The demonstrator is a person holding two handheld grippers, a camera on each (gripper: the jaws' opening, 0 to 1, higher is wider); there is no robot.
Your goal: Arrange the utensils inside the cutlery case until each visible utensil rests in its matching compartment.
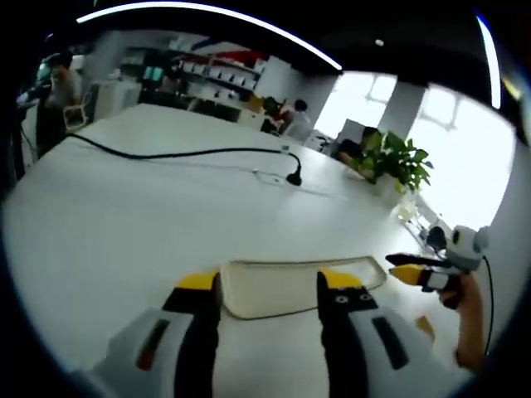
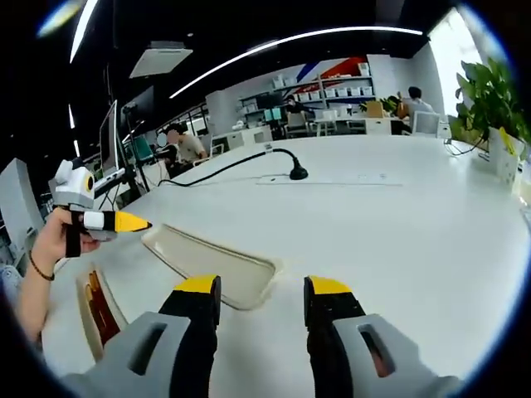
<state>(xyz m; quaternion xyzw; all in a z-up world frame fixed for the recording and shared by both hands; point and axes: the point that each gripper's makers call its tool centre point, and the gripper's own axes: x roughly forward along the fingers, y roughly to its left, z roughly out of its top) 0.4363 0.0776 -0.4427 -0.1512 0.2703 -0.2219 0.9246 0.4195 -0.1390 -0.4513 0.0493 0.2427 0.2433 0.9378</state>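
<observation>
A wide white surface (image 1: 124,224) is seen stretching well beyond the beige tray (image 1: 290,286), most of it bare. The tray is laid flat and shallow, its inside seen bare; in the left gripper view it lies just ahead of the left gripper (image 1: 270,290), whose jaws are held wide apart with nothing between them. The right gripper (image 1: 406,272) is seen beside the tray's right end, held in a hand (image 1: 469,319). In the right gripper view the tray (image 2: 211,261) lies just ahead of the right gripper (image 2: 261,292), its jaws also spread wide and empty. Near the tray's left end, at the surface's edge, a compartmented cutlery case (image 2: 99,311) is seen with dark brown utensils (image 2: 98,305) inside; which kinds cannot be told. Beyond the tray a black cable (image 2: 249,162) is laid across the surface, and a potted plant (image 2: 494,108) stands near the far edge.
</observation>
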